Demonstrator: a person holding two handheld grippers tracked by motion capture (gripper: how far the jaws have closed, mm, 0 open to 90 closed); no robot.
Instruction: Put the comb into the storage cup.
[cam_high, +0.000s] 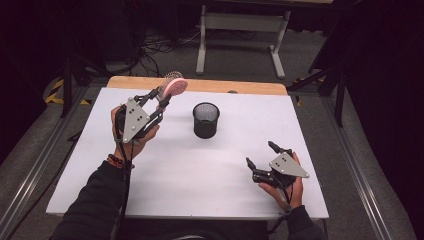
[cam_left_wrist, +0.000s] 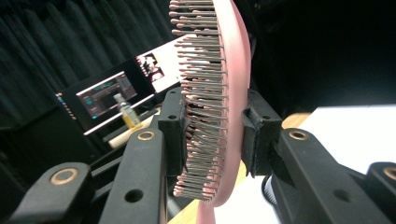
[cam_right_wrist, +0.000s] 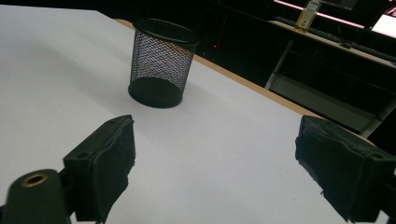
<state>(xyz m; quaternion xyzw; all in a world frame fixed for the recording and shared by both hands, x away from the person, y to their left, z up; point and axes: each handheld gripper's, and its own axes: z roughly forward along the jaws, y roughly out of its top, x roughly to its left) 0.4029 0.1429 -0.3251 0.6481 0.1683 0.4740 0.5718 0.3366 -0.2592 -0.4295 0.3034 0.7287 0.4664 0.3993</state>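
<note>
Gripped a pink hairbrush (cam_left_wrist: 229, 93) in the left gripper (cam_high: 162, 100), up in the air over the far left part of the white table (cam_high: 200, 175). Squeezed it by the head, with one jaw on the bristles and the other jaw on the smooth pink back. Kept the right gripper (cam_high: 260, 155) low over the near right part of the table, jaws wide apart and holding nothing. Left the black mesh cup (cam_high: 206, 120) standing upright near the middle of the table, well apart from both grippers. Looked like a job of dropping the brush into that cup. Called for a slow carry to the right, until the brush hung right above the cup's round mouth. Called for a firm squeeze too, since bristles bend and could let the brush slip or twist. Best then to go down handle first, and to open the jaws when the low end was inside the rim. Stood the brush nearly upright, leaning a little, long way up and down and across the jaws. Pointed the head end up and the handle end down toward the table. Turned the bristles to the left side in the left gripper view.
</note>
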